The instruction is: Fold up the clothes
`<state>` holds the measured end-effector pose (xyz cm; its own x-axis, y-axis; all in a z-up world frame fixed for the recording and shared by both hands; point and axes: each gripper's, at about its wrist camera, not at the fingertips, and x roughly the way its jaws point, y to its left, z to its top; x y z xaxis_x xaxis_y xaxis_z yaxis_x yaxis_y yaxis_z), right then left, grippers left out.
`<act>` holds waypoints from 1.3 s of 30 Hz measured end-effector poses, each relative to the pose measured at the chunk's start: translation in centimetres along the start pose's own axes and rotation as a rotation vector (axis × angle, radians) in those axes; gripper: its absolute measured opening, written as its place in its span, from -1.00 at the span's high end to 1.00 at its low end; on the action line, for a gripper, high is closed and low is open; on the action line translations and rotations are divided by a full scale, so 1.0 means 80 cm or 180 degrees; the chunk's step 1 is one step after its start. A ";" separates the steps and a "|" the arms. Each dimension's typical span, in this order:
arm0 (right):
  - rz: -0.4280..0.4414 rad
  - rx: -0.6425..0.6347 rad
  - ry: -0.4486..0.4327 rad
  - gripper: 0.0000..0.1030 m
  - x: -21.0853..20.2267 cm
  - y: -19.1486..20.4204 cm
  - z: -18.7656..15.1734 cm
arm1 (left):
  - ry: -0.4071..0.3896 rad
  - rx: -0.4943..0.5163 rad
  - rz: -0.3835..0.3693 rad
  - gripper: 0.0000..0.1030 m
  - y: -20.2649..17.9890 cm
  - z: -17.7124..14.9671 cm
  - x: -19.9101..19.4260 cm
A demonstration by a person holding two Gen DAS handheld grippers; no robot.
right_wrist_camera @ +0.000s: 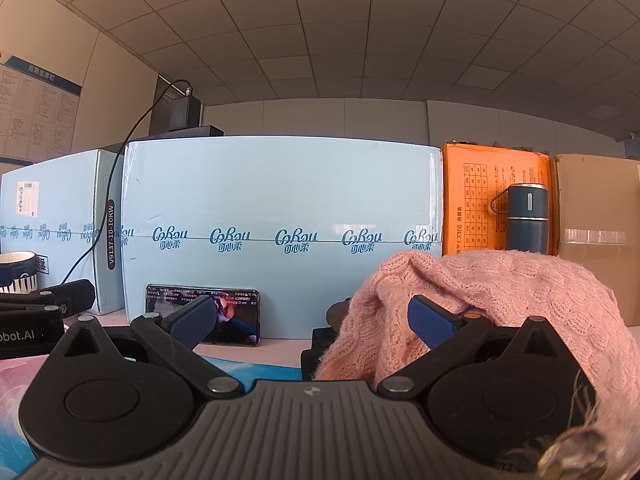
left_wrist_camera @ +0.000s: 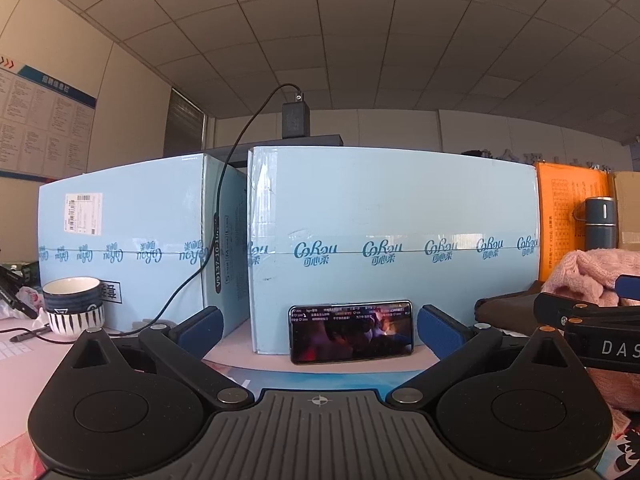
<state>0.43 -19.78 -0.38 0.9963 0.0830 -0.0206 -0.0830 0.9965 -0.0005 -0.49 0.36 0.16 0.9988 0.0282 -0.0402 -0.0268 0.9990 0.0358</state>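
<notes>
both grippers are held spread: left gripper (left_wrist_camera: 320, 330) empty; right gripper (right_wrist_camera: 310, 322) beside the bunched pink sweater (right_wrist_camera: 500, 300); its long axis cannot be told.

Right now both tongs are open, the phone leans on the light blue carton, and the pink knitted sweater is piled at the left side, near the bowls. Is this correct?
Not quite. The pink knitted sweater is piled at the right side, below the grey flask, as the right wrist view shows. The bowls stand far left. The rest holds.

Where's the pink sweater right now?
The pink sweater is bunched at the right of the right wrist view, draped around the open right gripper's right finger, below the thermos; neither gripper holds it.
</notes>
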 end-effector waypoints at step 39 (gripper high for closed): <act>-0.0015 -0.0050 0.0048 -1.00 0.000 0.003 0.000 | -0.0024 -0.0004 -0.0231 -1.00 -0.002 -0.001 -0.002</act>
<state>0.41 -19.53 -0.40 0.9963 0.0782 -0.0356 -0.0788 0.9968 -0.0164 -0.67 0.20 0.05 0.9984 -0.0444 -0.0351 0.0455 0.9985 0.0319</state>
